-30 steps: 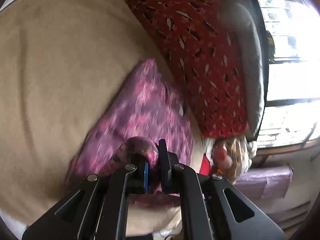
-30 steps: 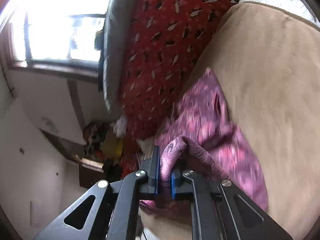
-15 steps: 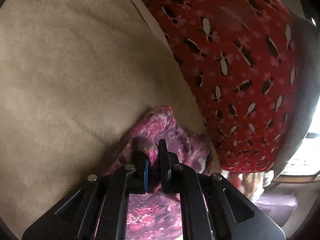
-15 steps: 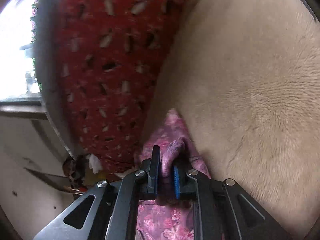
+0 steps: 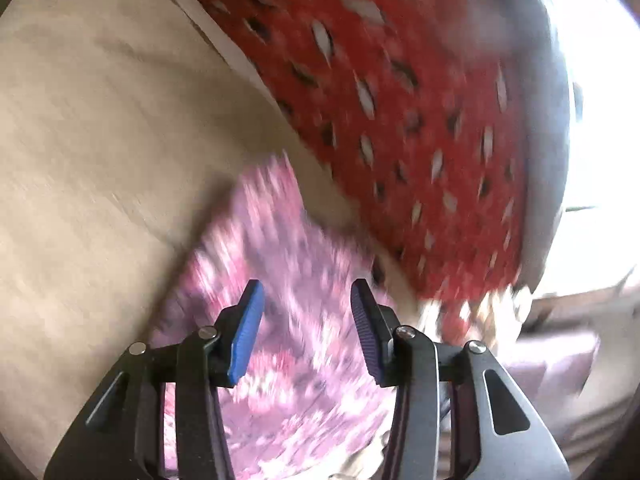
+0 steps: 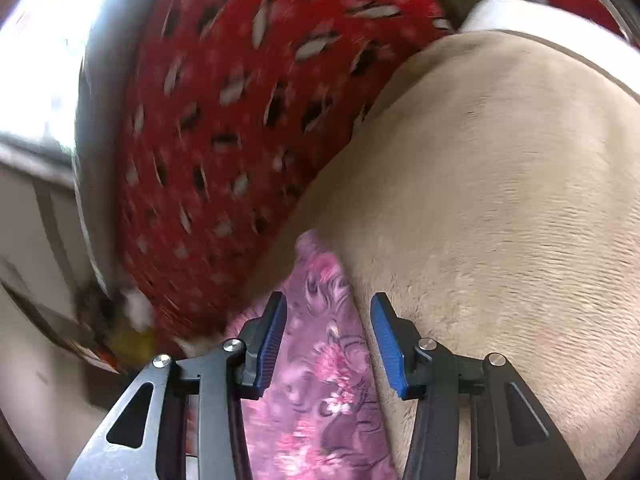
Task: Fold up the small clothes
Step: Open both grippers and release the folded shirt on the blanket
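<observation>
Lying flat on the beige fleece blanket, the pink floral garment sits close to that blanket's edge, where the red patterned blanket begins. The left gripper hangs over the cloth with its jaws spread wide and nothing between them; its blue pads show bare. In the left wrist view the garment is smeared by motion blur, so its folds and outline cannot be read, only that it tapers to a point toward the seam between the two blankets.

The right wrist view is sharper near the tool. The right gripper is likewise released, jaws apart, one finger on each side of a narrow strip of the pink floral garment. Whether the fingers touch the fabric cannot be told. The strip runs from the bottom of that view up to a rounded tip near the red patterned blanket, with the beige fleece blanket stretching away on the right. The cloth's printed roses and dark swirls show clearly there.

A grey cushion edge borders the red blanket's far side, and bright window light washes out the area beyond it.
</observation>
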A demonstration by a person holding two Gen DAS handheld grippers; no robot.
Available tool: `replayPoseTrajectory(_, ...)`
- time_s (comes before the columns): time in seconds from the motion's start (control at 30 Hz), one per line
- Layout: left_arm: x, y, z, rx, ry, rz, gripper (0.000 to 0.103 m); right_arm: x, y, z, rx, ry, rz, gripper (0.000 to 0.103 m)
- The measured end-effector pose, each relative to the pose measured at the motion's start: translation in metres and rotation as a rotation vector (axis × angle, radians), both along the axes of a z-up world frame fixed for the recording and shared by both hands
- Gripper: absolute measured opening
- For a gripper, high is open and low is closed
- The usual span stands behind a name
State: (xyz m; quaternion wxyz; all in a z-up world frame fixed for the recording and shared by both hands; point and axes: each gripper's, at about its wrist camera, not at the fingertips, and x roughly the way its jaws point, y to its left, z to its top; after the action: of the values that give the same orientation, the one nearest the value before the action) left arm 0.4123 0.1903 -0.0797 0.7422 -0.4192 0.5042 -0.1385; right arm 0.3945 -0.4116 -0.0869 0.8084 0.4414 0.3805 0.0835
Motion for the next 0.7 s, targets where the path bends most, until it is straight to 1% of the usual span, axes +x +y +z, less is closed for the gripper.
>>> replayPoseTrajectory(0.03,0.001,-0.013,-0.004,0.036,0.007,-0.034,0.042,0.005,0.007,0.000,-0.028,0.007,0.013,0.048)
replayPoseTrajectory(0.07,0.002,-0.023,-0.007,0.065,0.015,-0.051,0.042,0.011,0.015,0.000,-0.062,0.018,0.027,0.051)
replayPoseTrajectory(0.1,0.004,-0.032,-0.011,0.095,0.026,-0.065,0.042,0.019,0.022,-0.001,-0.102,0.041,0.036,0.051)
replayPoseTrajectory(0.13,0.007,-0.038,-0.015,0.126,0.036,-0.067,0.042,0.022,0.028,0.000,-0.117,0.046,0.045,0.047)
replayPoseTrajectory(0.17,0.008,-0.040,-0.018,0.150,0.035,-0.062,0.042,0.026,0.034,0.005,-0.130,0.021,0.069,0.021)
replayPoseTrajectory(0.2,0.012,-0.041,-0.021,0.185,0.037,-0.048,0.042,0.026,0.039,0.011,-0.141,-0.023,0.087,0.005)
replayPoseTrajectory(0.23,0.015,-0.040,-0.026,0.198,0.042,-0.033,0.041,0.025,0.041,0.017,-0.169,-0.059,0.078,0.007)
replayPoseTrajectory(0.27,0.018,-0.038,-0.031,0.199,0.053,-0.022,0.036,0.024,0.040,0.021,-0.209,-0.083,0.054,0.005)
replayPoseTrajectory(0.3,0.023,-0.037,-0.037,0.195,0.071,-0.009,0.027,0.028,0.036,0.016,-0.247,-0.046,0.039,0.005)
replayPoseTrajectory(0.33,0.025,-0.033,-0.041,0.186,0.088,0.008,0.022,0.034,0.034,0.004,-0.254,0.029,0.051,0.005)
replayPoseTrajectory(0.37,0.025,-0.030,-0.042,0.175,0.095,0.018,0.020,0.037,0.033,-0.008,-0.245,0.093,0.075,0.006)
replayPoseTrajectory(0.4,0.023,-0.026,-0.042,0.150,0.097,0.022,0.020,0.034,0.030,-0.010,-0.225,0.091,0.070,0.006)
replayPoseTrajectory(0.43,0.018,-0.023,-0.038,0.142,0.093,0.023,0.020,0.026,0.027,-0.004,-0.209,0.057,0.049,0.014)
replayPoseTrajectory(0.47,0.011,-0.023,-0.033,0.150,0.083,0.018,0.020,0.016,0.024,0.004,-0.201,0.040,0.027,0.015)
replayPoseTrajectory(0.5,0.000,-0.026,-0.027,0.177,0.067,0.007,0.021,0.005,0.022,0.008,-0.177,0.025,0.032,0.016)
replayPoseTrajectory(0.53,-0.009,-0.030,-0.023,0.196,0.051,-0.004,0.023,-0.002,0.023,0.010,-0.148,0.011,0.048,0.021)
replayPoseTrajectory(0.57,-0.025,-0.035,-0.018,0.222,0.020,-0.022,0.031,-0.018,0.023,0.011,-0.134,0.005,0.069,0.031)
replayPoseTrajectory(0.6,-0.039,-0.042,-0.015,0.255,-0.004,-0.032,0.041,-0.031,0.023,0.010,-0.142,0.011,0.078,0.037)
replayPoseTrajectory(0.63,-0.052,-0.048,-0.014,0.291,-0.019,-0.036,0.046,-0.042,0.025,0.007,-0.147,0.021,0.089,0.049)
replayPoseTrajectory(0.67,-0.059,-0.054,-0.016,0.324,-0.021,-0.039,0.047,-0.056,0.029,-0.001,-0.143,0.041,0.111,0.051)
replayPoseTrajectory(0.7,-0.067,-0.062,-0.023,0.363,-0.008,-0.057,0.047,-0.060,0.034,-0.007,-0.132,0.054,0.126,0.050)
